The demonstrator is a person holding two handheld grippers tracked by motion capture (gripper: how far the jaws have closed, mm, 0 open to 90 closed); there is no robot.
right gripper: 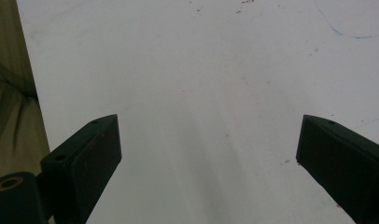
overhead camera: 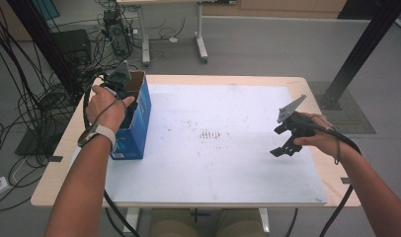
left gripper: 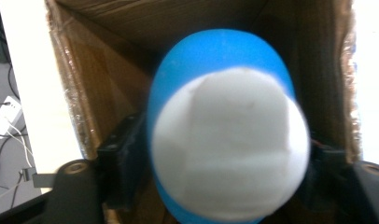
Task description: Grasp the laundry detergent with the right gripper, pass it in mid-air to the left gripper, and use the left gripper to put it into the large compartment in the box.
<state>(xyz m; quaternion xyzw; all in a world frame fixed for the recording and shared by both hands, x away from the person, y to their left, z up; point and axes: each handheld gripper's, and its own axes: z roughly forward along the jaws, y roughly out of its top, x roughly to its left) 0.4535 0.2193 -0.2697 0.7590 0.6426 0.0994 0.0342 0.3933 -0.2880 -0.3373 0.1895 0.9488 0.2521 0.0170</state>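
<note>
Blue-and-white ball [left gripper: 227,140]: rounded, blurred, close to the lens in the left gripper view; between the two black jaws, above the open mouth of the blue cardboard box [overhead camera: 138,129].
Box position: at about 9 o'clock on the white mat [overhead camera: 213,168], upright, top flaps open, brown inside walls [left gripper: 99,93] all round the ball.
Left gripper [overhead camera: 121,80]: pointed down into the box mouth, a jaw on either side of the ball; too blurred at the edges to tell whether the pads press on it or stand just clear.
Right gripper [right gripper: 208,154]: at about 3 o'clock over the mat, jaws spread wide, nothing between them, well apart from the box.
Risk, rim strike: ball likely to clip a flap or wall if let go off-centre; bounce out toward 12 or 9 o'clock and off the table [overhead camera: 223,79] probable, given the round shape.
Risk, one-sided release: ball dragged sideways by a pad clinging on one flank, then rolled along the inside wall rather than dropped straight.
Risk, box tip: tall narrow box near the mat's edge, no support from the other hand; easily shoved or toppled by a knock from the jaws on the way out.
Risk, snag: trailing cable near the box at 10 o'clock, liable to catch a flap.
Safer course: straight lift only after a clean drop.
</note>
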